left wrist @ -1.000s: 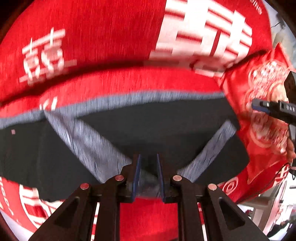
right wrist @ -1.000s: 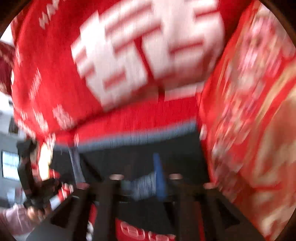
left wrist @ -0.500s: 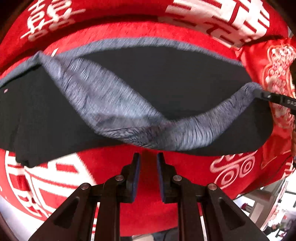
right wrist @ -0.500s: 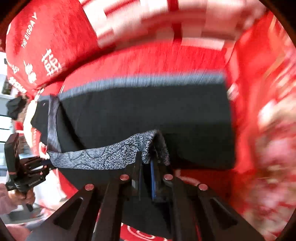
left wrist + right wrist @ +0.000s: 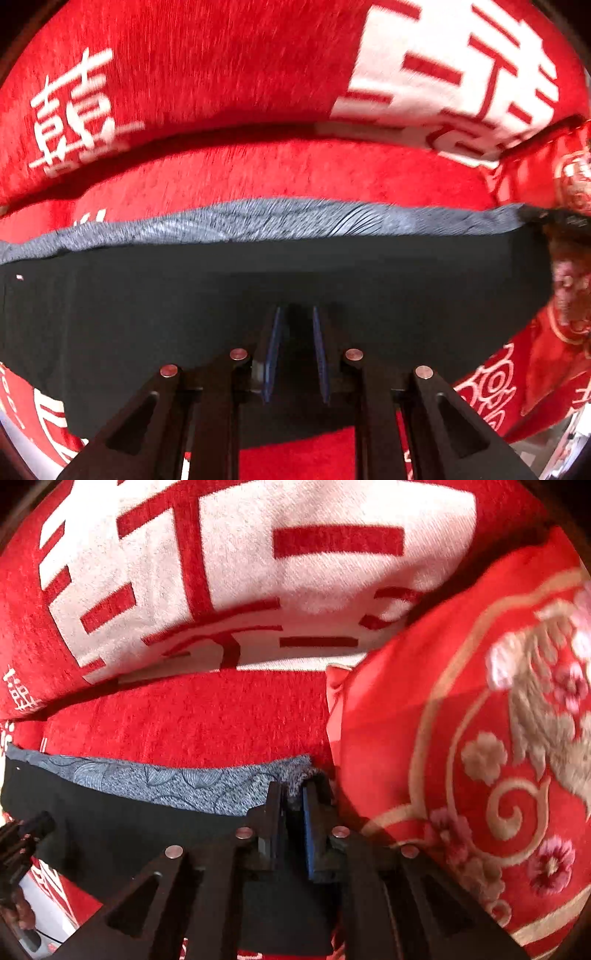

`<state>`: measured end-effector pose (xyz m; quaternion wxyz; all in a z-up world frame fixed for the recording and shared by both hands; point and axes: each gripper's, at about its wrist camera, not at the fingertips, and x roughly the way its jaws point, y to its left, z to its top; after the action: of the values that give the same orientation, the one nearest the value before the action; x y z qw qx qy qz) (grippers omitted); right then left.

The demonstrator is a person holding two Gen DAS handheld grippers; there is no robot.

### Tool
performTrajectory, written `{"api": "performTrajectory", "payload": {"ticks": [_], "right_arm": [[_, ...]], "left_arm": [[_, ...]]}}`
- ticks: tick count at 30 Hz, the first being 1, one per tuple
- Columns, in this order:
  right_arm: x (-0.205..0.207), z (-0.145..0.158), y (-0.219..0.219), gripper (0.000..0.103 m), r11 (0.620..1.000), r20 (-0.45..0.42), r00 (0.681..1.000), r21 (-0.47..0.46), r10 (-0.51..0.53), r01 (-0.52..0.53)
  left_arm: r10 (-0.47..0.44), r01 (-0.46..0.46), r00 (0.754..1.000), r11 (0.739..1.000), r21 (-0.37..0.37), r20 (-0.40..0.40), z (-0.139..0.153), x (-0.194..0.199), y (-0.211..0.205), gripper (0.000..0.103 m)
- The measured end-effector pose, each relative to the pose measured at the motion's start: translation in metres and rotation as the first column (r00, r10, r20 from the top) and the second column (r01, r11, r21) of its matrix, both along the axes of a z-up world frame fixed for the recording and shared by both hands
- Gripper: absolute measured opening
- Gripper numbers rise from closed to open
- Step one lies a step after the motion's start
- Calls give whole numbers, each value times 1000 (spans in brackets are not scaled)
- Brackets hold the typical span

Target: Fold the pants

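Right wrist, right tongs [image 5: 293,805] pinching pants [image 5: 147,834] waistband corner

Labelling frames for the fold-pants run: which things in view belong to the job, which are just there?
Job:
- black pants with grey patterned waistband
- right gripper, jaws pinching the waistband corner
- left gripper, jaws apart over the black cloth

Just there:
- red sofa cover with white characters
- embroidered red cushion
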<state>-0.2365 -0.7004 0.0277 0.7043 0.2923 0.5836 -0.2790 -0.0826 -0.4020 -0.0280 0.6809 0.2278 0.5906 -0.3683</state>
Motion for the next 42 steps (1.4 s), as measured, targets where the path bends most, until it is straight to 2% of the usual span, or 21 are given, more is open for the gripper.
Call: {"api": "performTrajectory", "payload": {"ticks": [1,2,4,5,6,8,10,11,12,15,16,17,18,22,26,28,29,30,34,38,42], "right_arm": [[0,6,4,36,1000,27,1000,-9,-9,9],[-3,18,9,51,1000,74,997,-15,-20,21],[-9,34,20,62,998,102,994,-44,-33,37],[-12,44,30,62,996,106,993,-78,-43,51],[-16,51,37,62,995,122,992,-87,-44,55],[-24,57,53,62,999,195,980,-19,-38,42],[-22,45,64,61,999,148,988,5,-34,34],[-21,38,67,55,999,117,993,-11,-29,31],[-20,30,66,45,999,101,994,-24,-37,40],[-16,-2,41,34,991,76,988,3,-135,135],[-14,-18,31,28,986,54,985,25,-164,163],[-11,-29,24,17,984,39,984,35,-176,174],[-7,-38,19,13,985,26,985,26,-171,170],[14,-46,20,13,994,-10,997,-84,-72,71],[3,-25,16,18,988,85,985,-19,-151,153],[-9,-12,24,29,987,137,977,19,-162,161],[-17,-5,35,41,985,167,971,47,-170,164],[-23,-2,44,48,984,176,968,65,-177,168],[-47,-1,75,48,966,196,952,160,-235,205],[-75,-18,111,48,930,187,929,253,-319,268],[-87,-22,143,48,912,157,928,299,-337,281]], "left_arm": [[-1,1,1000,1000,7,2,-3,0,1,19],[-6,6,1000,1000,17,9,-6,-3,1,19],[-11,10,1000,999,41,13,-12,-4,3,19],[-10,9,1000,999,53,9,-15,-4,4,19],[-9,9,1000,998,63,4,-19,-5,6,19],[-13,13,1000,997,77,6,-23,-8,5,19],[-18,17,1000,997,78,17,-22,-7,3,19],[-19,17,1000,997,70,16,-21,-6,-4,19],[-18,17,1000,998,58,17,-19,-5,-10,19],[-23,21,999,999,47,45,-21,0,-24,19],[-20,18,999,998,55,46,-25,1,-29,19],[-16,14,999,998,57,44,-29,3,-31,19],[-16,14,999,998,54,51,-31,4,-32,19],[-61,57,994,997,49,92,-32,1,-33,20],[-39,34,997,997,68,68,-25,5,-28,20],[-33,30,998,998,59,61,-19,4,-23,20],[-38,34,997,998,60,63,-17,2,-21,20],[-45,41,997,997,63,63,-15,-2,-18,20],[-39,35,998,996,76,49,-11,-13,1,20],[-19,15,999,993,119,35,-14,-17,21,20],[3,-9,999,990,139,42,-9,-14,44,20]]}}
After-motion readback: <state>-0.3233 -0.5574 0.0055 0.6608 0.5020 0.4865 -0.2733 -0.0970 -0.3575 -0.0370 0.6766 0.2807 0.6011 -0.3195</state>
